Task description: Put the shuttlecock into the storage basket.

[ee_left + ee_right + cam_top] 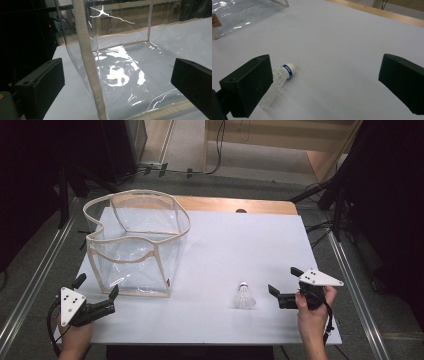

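A white shuttlecock [244, 296] with a blue band lies on its side on the white table [235, 245], toward the front right. My right gripper [284, 281] stands open just right of it, jaws wide and pointing left with nothing between them. In the right gripper view the shuttlecock [280, 81] lies by the left jaw, partly behind it. A clear plastic bag [137, 242] with beige trim stands open at the table's left. My left gripper [96, 287] is open at the front left corner, close to the bag's near edge [87, 60].
A wooden strip [240, 205] runs along the table's far edge. Metal rails [40, 270] flank the table on both sides. Dark stands and cables sit on the floor behind. Bare table lies between the bag and the shuttlecock.
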Demonstrator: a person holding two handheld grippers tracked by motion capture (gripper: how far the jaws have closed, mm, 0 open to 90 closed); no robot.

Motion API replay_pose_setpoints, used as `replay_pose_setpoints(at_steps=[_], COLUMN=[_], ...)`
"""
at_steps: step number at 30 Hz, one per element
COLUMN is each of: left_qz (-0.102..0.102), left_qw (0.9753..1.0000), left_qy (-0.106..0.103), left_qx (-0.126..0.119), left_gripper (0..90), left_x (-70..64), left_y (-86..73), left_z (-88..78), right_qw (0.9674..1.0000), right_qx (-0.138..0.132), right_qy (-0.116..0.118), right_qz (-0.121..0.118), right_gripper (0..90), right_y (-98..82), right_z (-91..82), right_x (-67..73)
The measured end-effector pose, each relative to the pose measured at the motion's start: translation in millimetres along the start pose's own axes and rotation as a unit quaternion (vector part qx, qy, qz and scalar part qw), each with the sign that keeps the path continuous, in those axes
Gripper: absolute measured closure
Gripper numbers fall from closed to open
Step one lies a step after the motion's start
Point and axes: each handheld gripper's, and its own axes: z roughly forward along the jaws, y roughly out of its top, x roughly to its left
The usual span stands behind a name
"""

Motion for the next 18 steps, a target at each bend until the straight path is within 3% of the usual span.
replay_pose_setpoints(at_steps=[8, 11, 14, 16, 18], left_qz=[0.001, 0.001, 0.001, 0.001, 0.000], left_qw=[1.0000, 1.0000, 1.0000, 1.0000, 1.0000], left_qy=[-0.001, -0.002, -0.001, -0.001, -0.002], left_qx=[-0.001, 0.000, 0.000, 0.000, 0.000], left_gripper=[0.0, 0.0, 0.0, 0.0, 0.0], left_x=[-0.3, -0.3, -0.4, -0.4, -0.3], left_y=[-0.1, -0.1, -0.1, -0.1, -0.1], left_z=[0.1, 0.0, 0.0, 0.0, -0.1], right_qw=[0.9997, 0.9990, 0.9989, 0.9982, 0.9970], right_qx=[0.020, 0.034, 0.037, 0.044, 0.060], right_qy=[0.016, 0.024, 0.022, 0.034, 0.043], right_qz=[-0.005, -0.018, -0.019, -0.022, -0.026], right_gripper=[0.0, 0.0, 6.2, 6.7, 20.3], right_y=[11.2, 17.6, 19.5, 20.0, 19.1], right_z=[7.1, 12.5, 14.3, 16.4, 18.4], right_x=[4.5, 6.9, 6.8, 6.4, 6.3])
